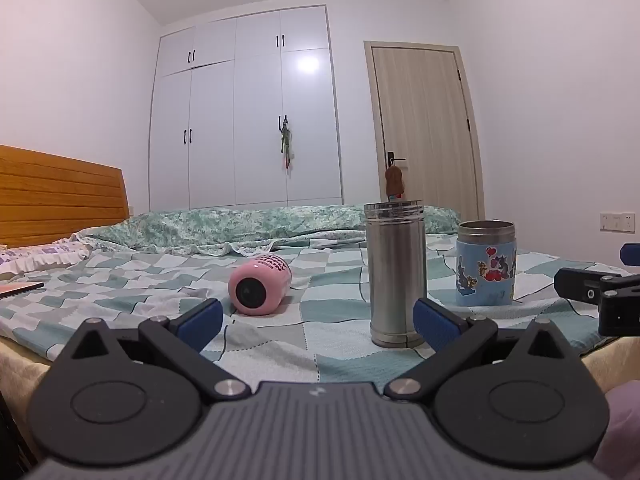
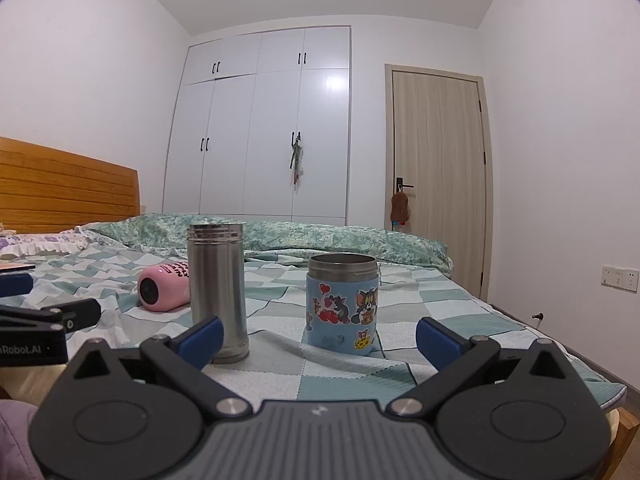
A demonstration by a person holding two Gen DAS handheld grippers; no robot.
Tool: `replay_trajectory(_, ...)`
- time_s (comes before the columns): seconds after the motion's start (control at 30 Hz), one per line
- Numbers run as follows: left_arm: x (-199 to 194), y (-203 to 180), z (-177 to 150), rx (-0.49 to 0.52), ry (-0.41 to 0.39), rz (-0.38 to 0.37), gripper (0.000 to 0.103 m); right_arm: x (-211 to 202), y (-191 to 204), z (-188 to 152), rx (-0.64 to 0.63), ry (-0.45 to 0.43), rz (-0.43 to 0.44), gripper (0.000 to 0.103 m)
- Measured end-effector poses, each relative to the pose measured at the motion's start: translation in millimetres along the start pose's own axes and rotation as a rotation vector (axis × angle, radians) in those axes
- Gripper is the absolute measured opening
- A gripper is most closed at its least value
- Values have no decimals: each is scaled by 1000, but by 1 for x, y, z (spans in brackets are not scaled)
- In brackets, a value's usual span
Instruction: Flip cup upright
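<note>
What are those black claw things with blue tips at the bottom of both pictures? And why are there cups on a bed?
They are two grabbers a person holds, one in each hand, each with a small camera looking past its blue fingers. One picture is from the left gripper, the other from the right gripper. Both are open and hold nothing. On the checked bedspread a steel flask and a blue cartoon cup stand upright. A pink cup lies on its side; that one needs standing up.
</note>
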State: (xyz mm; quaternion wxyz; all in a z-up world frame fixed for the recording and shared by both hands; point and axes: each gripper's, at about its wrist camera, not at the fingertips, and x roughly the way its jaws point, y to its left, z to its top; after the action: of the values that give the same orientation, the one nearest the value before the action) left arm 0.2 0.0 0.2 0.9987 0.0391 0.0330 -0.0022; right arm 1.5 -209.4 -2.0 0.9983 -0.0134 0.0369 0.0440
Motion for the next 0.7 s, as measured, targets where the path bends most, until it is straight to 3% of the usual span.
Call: replay_trajectory(0.7,0,0,0,-1,-4,0,103,0,0,0,-3,-2,0,103)
